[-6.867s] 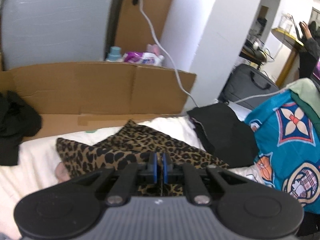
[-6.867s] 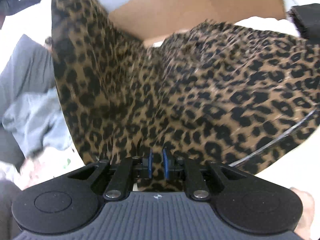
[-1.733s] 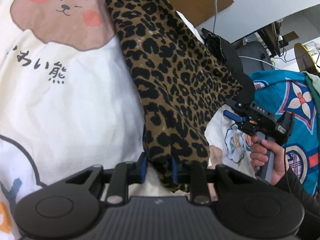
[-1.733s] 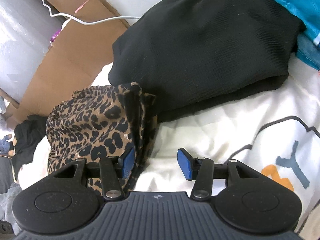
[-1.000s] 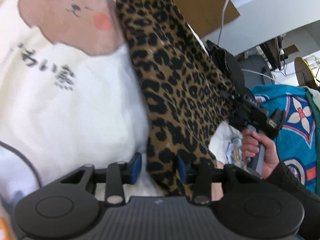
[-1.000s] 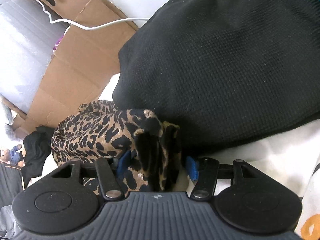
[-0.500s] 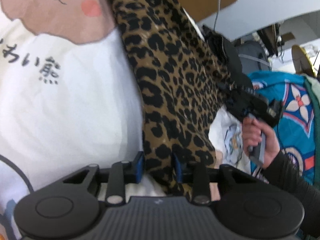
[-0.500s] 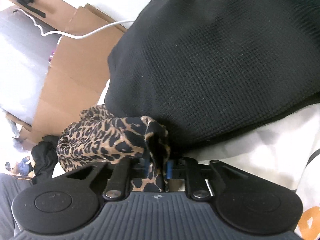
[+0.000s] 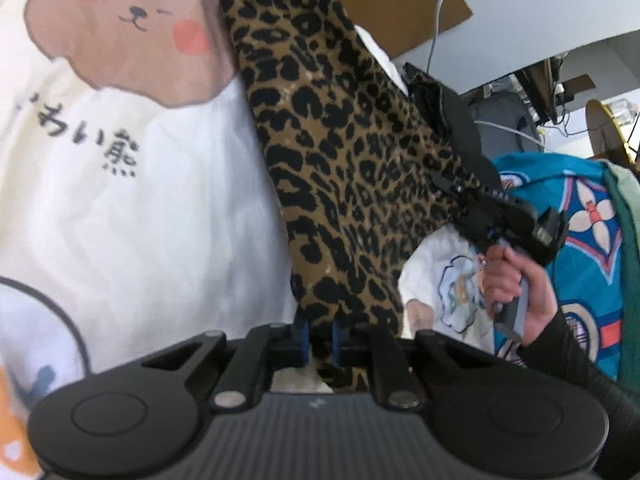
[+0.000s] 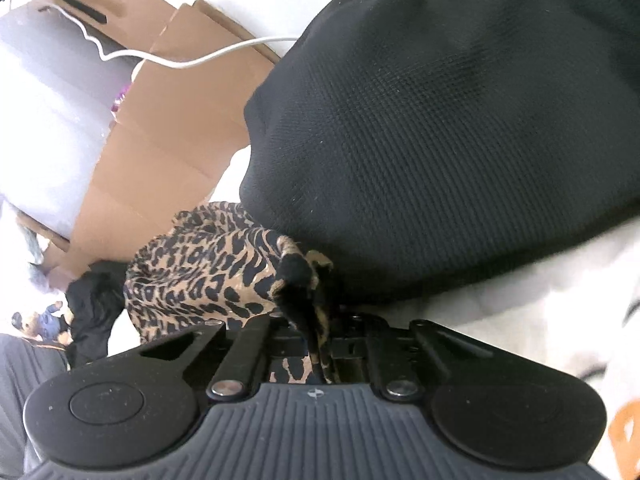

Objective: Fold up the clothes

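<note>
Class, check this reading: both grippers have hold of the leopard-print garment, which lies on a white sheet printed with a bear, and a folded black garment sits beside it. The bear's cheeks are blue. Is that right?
One detail is wrong. The left wrist view shows the bear on the white sheet with red-pink cheeks, not blue. The rest stands: the left gripper and right gripper both pinch the leopard-print garment, the left's fingers closing, and the black garment lies beside it.

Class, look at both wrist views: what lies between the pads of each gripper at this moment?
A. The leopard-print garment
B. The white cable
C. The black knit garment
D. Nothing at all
A: the left gripper is closing on one end of the leopard-print garment, and the right gripper pinches a bunched corner of it, next to the black garment.
</note>
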A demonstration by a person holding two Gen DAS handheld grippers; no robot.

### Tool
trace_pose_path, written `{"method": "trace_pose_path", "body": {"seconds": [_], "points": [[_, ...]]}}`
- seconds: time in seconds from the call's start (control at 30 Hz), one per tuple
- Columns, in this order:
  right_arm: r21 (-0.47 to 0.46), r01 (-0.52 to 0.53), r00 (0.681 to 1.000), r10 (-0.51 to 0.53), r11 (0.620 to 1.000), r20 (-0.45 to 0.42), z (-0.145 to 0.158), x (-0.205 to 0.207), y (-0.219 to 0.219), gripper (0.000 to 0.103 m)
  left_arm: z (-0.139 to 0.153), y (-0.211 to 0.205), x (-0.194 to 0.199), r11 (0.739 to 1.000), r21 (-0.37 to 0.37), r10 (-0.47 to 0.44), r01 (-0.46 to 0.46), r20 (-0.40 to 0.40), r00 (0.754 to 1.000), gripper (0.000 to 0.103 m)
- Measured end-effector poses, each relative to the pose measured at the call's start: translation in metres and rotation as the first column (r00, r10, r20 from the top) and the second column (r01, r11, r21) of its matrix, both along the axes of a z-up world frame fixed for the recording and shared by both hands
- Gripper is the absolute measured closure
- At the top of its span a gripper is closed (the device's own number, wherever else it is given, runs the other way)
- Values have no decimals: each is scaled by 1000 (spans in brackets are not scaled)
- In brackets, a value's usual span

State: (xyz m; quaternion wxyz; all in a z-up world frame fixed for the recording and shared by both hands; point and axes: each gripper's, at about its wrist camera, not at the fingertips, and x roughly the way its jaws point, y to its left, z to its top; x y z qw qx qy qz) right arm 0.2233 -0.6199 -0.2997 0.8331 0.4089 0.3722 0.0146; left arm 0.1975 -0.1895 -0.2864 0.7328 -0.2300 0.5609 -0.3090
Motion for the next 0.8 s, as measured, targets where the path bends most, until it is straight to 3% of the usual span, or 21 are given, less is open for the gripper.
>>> {"method": "trace_pose_path", "body": {"seconds": [0.6,0.8], "points": [[135,62,998,-58,989,-33,11,-66,42,101,62,69,10,999,43,-10,8,47,999,94],[173,67,997,-62,983,-37,10,-80,58,101,64,80,16,996,82,-22,19,42,999,94]]}}
